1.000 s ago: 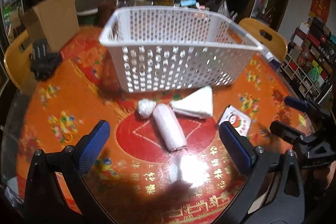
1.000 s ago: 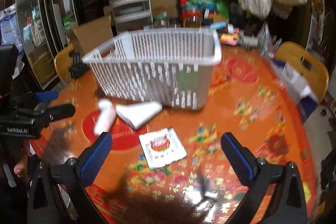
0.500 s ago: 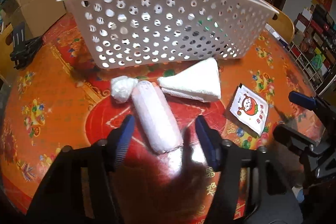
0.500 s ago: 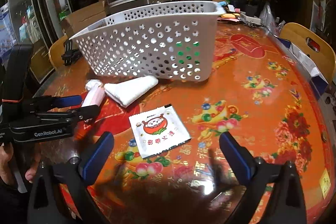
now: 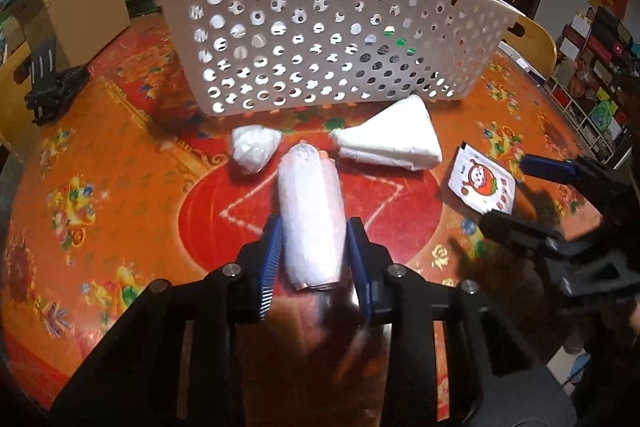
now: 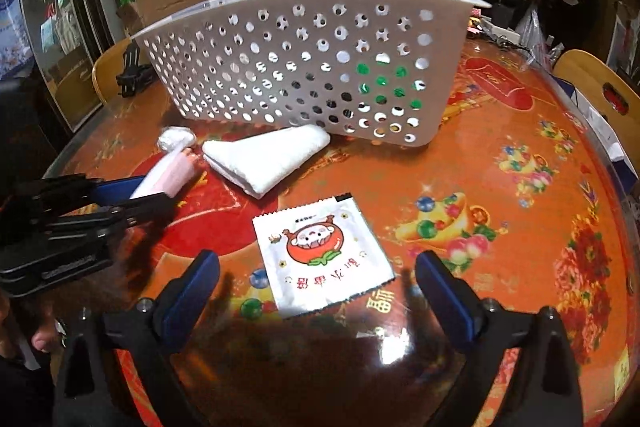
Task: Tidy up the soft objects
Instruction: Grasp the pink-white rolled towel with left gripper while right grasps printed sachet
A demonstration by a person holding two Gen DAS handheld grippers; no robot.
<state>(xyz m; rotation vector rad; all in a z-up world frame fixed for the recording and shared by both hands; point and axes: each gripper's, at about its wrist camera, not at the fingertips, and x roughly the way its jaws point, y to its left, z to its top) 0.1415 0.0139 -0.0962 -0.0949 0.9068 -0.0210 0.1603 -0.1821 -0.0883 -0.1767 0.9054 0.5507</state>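
Note:
A pink-white rolled towel (image 5: 312, 211) lies on the red table in front of a white perforated basket (image 5: 328, 39). My left gripper (image 5: 314, 239) has closed around the roll's near end, both blue pads touching it. A folded white cloth (image 5: 394, 141) and a small white wrapped ball (image 5: 254, 147) lie beside the roll. A white snack packet (image 6: 324, 253) lies flat on the table. My right gripper (image 6: 318, 285) is open and empty, its fingers on either side of the packet's near edge. The roll (image 6: 168, 175) and basket (image 6: 304, 67) also show in the right wrist view.
A cardboard box (image 5: 76, 11) and a black clamp-like object (image 5: 52, 83) sit at the table's left. Yellow chairs (image 6: 596, 95) stand around the table. Jars, bags and drawers crowd the back behind the basket.
My left gripper moved forward and down and closed from wide open onto the rolled towel. My right gripper came lower and closer to the snack packet, still open.

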